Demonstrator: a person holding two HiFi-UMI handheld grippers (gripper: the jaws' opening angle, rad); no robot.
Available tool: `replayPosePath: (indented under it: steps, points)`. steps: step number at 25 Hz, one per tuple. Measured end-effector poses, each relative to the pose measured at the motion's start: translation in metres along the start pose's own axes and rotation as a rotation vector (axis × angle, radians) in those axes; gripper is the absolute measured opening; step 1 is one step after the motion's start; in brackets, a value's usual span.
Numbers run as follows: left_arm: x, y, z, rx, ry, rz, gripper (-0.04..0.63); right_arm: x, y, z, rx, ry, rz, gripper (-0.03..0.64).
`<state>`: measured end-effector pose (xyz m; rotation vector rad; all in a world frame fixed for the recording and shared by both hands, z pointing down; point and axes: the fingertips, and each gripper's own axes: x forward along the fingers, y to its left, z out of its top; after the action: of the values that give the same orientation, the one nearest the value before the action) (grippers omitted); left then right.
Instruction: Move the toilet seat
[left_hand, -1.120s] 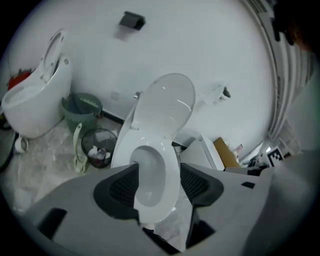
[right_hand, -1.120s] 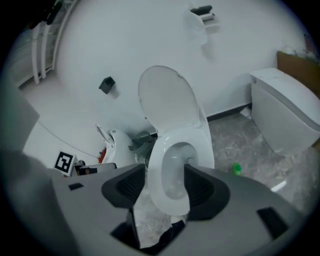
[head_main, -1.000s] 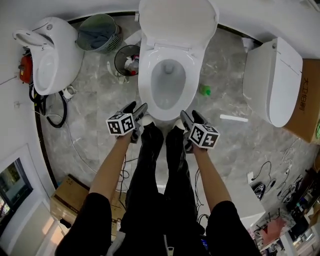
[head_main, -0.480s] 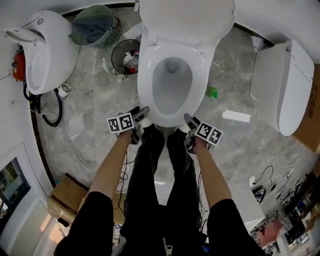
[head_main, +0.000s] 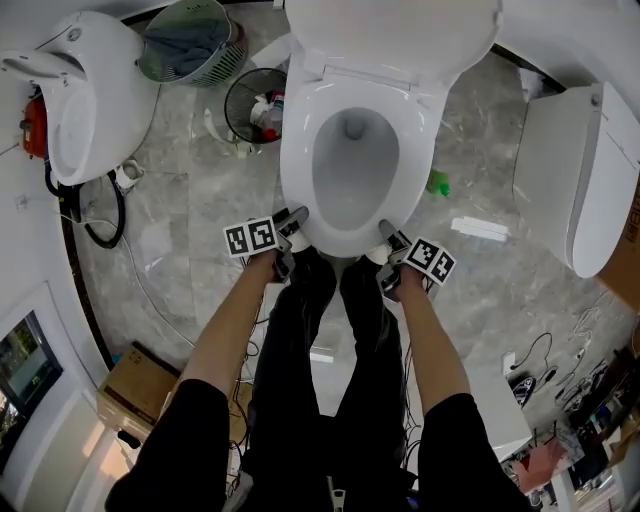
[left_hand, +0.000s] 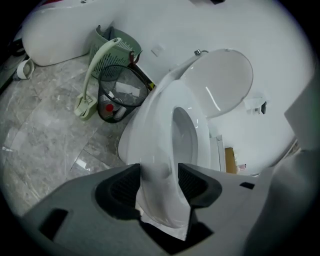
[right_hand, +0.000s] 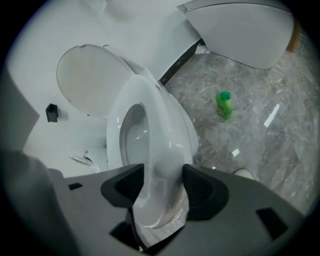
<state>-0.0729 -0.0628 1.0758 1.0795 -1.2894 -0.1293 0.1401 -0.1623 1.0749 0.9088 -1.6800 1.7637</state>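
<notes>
**A:** What is the left hand-held gripper (left_hand: 159, 182) doing?

**B:** Its jaws have just been closing. The front rim of the white oval plastic toilet seat (head_main: 297, 170) fills the gap between them. Both dark ribbed pads press on the rim, so it is grasping the seat.

**A:** And the right hand-held gripper (right_hand: 164, 187)?

**B:** The same: it is clamped on the seat's front rim, with a pad touching each face. In the head view the two grippers sit at the rim's lower left and lower right, apart. The person's black-trousered legs (head_main: 320, 350) show between the forearms.

**A:** Where does the seat lie?

**B:** Down on the white ceramic bowl (head_main: 355, 175), in the upper middle of the head view. The white lid (head_main: 390, 30) is raised behind it at the top edge.

**A:** And around it?

**B:** Grey marbled floor (head_main: 180, 200). A black wire wastebasket (head_main: 255, 105) stands just left of the bowl. A pale green slatted basket (head_main: 190, 45) is beyond it at the upper left. A small green bottle (head_main: 438, 184) sits to the right of the bowl, and another white toilet body (head_main: 580, 180) is at the right edge.
</notes>
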Motion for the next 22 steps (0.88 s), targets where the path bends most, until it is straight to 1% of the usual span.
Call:
replayPosePath:
  steps: [2,3,4,6,8,11,15,18,22]
  points:
    - [0.001,0.002,-0.002,0.034,0.012,0.025,0.187,0.001,-0.004,0.001,0.014,0.011,-0.005,0.235]
    - [0.000,0.003,-0.004,0.038,0.018,0.028,0.179,0.000,-0.005,0.000,0.012,0.024,-0.011,0.216]
    - [-0.001,0.003,-0.005,0.028,0.023,0.027,0.175,-0.001,-0.006,-0.001,0.008,0.039,-0.017,0.200]
    - [-0.005,0.002,-0.004,0.000,0.034,0.019,0.169,-0.004,-0.005,-0.002,0.003,0.060,-0.022,0.201]
    - [-0.009,-0.001,-0.001,-0.003,0.042,0.015,0.169,-0.007,0.000,-0.001,0.007,0.067,-0.012,0.195]
    - [-0.020,-0.011,0.002,-0.014,0.030,-0.001,0.170,-0.018,0.009,0.000,0.013,0.074,0.002,0.189]
    - [-0.044,-0.037,0.007,-0.043,0.015,-0.030,0.163,-0.046,0.032,0.002,0.049,0.048,0.006,0.183]
    - [-0.066,-0.064,0.020,-0.039,0.007,-0.054,0.163,-0.071,0.056,0.011,0.121,0.007,0.043,0.169]
    - [-0.093,-0.103,0.039,-0.041,-0.003,-0.097,0.170,-0.104,0.091,0.025,0.154,-0.041,0.075,0.163]
